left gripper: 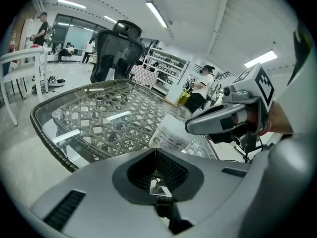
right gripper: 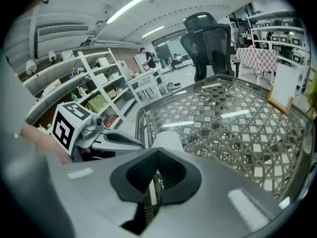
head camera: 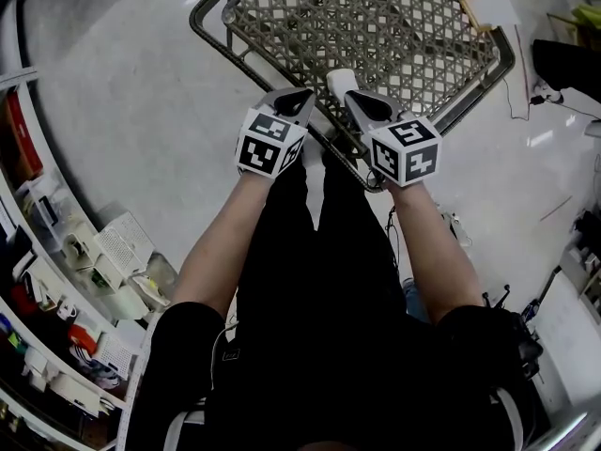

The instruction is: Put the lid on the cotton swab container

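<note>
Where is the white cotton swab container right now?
The container stands at the lattice table's near edge in the head view, just beyond the left gripper and right gripper.

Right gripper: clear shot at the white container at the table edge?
Probably yes. The white container stands just beyond the right gripper, nothing between; its jaws are together and must open first.

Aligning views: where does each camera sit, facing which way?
Head view: on the person's head, steeply down at the table; arms, legs, left hand-held gripper, right hand-held gripper show.
Left gripper view: on the left one, facing across the table; its shut jaws, the right one show.
Right gripper view: mirrored; its shut jaws, the left one show.
All share the white container.
</note>
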